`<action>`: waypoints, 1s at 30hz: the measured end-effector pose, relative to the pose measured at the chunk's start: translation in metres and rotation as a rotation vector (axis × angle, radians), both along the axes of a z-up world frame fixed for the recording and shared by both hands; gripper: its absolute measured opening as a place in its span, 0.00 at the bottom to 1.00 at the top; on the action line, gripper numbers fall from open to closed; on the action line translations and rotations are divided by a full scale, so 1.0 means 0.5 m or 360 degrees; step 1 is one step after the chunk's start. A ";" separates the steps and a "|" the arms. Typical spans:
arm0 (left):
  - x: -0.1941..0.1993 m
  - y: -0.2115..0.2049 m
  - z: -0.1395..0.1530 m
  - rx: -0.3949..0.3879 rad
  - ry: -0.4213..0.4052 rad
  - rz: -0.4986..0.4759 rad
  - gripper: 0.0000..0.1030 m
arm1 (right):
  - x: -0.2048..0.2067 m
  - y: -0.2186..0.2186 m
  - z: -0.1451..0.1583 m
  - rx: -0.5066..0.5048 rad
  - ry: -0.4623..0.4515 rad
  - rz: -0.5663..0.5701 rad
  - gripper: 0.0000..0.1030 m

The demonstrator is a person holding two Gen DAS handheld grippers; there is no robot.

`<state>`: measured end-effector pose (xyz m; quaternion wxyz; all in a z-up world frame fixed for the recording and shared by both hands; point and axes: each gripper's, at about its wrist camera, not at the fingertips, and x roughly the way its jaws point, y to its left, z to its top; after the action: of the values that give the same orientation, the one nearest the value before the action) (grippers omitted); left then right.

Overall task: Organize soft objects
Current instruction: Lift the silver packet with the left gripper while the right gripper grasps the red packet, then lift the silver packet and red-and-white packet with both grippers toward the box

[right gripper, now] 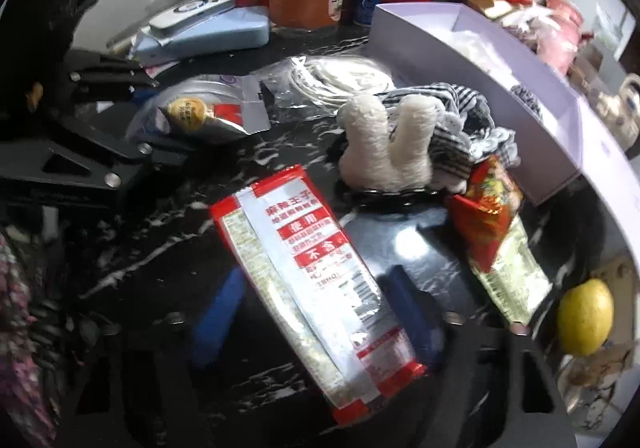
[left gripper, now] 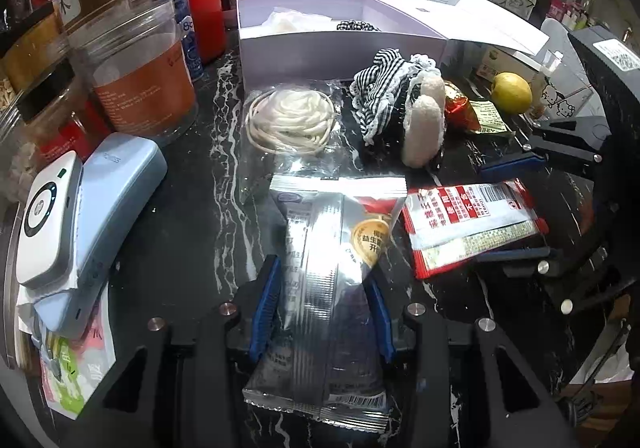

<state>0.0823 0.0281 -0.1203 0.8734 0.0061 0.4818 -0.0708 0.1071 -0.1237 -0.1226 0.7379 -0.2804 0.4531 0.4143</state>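
My left gripper [left gripper: 322, 280] has its blue-padded fingers on both sides of a silver snack packet [left gripper: 328, 288] lying on the black marble table. My right gripper [right gripper: 316, 296] has its fingers on either side of a red and white packet [right gripper: 316, 280]; it also shows in the left wrist view [left gripper: 472, 224]. A checked cloth with white plush ears [left gripper: 400, 108] and a bagged coil of white cord [left gripper: 290, 116] lie in front of an open lavender box [left gripper: 340, 48], which holds white cloth and a checked scrunchie.
A clear jar [left gripper: 140, 76], a red canister [left gripper: 208, 0] and a blue case with a white device [left gripper: 80, 228] stand at left. A lemon [left gripper: 511, 93] and a red foil packet [left gripper: 460, 108] lie at right. Clutter lines the back.
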 end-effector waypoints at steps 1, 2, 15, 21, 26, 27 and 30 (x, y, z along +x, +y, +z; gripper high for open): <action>0.000 0.000 0.000 0.0001 -0.0004 0.0001 0.40 | 0.000 -0.001 0.000 0.0004 -0.0001 -0.0018 0.64; 0.000 0.000 0.000 0.0001 -0.0009 0.0003 0.40 | -0.003 -0.003 0.000 0.0011 -0.0005 -0.0039 0.62; -0.011 -0.008 -0.001 -0.0015 -0.0056 -0.0029 0.33 | -0.064 -0.075 0.018 0.0228 0.0015 -0.0401 0.45; -0.029 -0.015 0.001 -0.0081 -0.0039 -0.0067 0.33 | -0.081 -0.110 0.026 0.0353 0.0061 -0.0553 0.45; -0.043 -0.027 0.001 -0.0075 -0.0032 -0.0087 0.33 | -0.101 -0.111 0.027 0.0303 0.0062 -0.0593 0.46; -0.047 -0.028 0.002 -0.0078 -0.0030 -0.0092 0.33 | -0.101 -0.110 0.025 0.0279 0.0056 -0.0602 0.46; -0.056 -0.031 0.003 -0.0082 -0.0024 -0.0102 0.33 | -0.104 -0.102 0.019 0.0183 -0.0003 -0.0619 0.49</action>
<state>0.0542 0.0124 -0.1189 0.8741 -0.0004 0.4728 -0.1111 0.0553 -0.1747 -0.1131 0.8192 -0.1454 0.4736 0.2888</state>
